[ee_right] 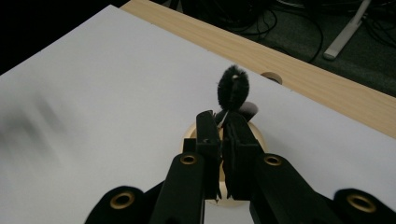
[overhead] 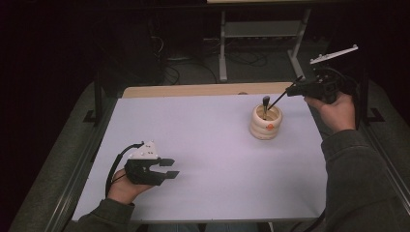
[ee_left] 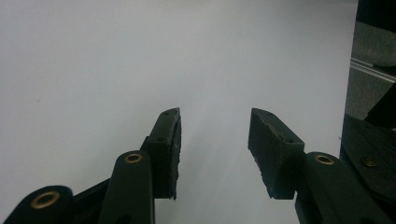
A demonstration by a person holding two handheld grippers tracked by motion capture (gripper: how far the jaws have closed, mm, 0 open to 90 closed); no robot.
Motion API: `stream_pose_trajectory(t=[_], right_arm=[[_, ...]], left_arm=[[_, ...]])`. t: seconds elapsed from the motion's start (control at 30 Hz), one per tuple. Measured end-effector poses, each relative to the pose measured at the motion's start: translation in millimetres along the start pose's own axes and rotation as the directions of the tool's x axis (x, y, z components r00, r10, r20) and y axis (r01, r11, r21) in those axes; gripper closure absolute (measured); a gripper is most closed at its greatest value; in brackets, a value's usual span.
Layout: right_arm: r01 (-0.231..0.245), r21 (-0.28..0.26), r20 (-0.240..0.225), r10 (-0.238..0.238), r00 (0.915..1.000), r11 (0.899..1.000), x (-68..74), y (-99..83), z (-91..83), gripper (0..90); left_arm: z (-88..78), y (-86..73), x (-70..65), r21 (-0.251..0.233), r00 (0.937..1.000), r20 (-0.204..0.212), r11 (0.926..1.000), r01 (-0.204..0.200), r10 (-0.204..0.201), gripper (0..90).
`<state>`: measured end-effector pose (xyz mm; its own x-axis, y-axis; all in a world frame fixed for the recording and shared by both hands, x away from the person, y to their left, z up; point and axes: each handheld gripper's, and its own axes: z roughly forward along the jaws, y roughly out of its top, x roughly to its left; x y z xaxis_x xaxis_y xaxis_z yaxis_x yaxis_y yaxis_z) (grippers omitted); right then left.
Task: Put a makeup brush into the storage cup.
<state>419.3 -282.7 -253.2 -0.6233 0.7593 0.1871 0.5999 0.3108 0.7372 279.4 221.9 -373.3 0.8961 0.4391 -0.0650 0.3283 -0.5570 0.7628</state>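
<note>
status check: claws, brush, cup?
Right claw shut on thin brush, held over ribbed cup. Left claw open, holding nothing, low over table. Second brush standing in cup. Nothing in the way.

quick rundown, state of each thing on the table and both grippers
left gripper: jaws open, nothing between them, low over the bare table near its front left.
right gripper: jaws shut on a thin black brush, held above the holder.
black brush: clamped by its handle, fuzzy head sticking out past the jaws.
holder: cream ribbed pot, upright, another dark-tipped tool standing in it.
table: white top, wooden strip at the far edge.
</note>
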Motion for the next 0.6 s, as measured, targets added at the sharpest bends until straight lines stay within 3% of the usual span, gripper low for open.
stream_pose_trajectory(t=[0.6], right_arm=[[-0.085,0.017,0.053,0.084,0.995,0.996,-23.3,-17.5,13.5,84.7]], left_arm=[[-1.2,-0.2,0.8,0.003,1.0,-0.001,1.0,-0.002,0.002,53.1]])
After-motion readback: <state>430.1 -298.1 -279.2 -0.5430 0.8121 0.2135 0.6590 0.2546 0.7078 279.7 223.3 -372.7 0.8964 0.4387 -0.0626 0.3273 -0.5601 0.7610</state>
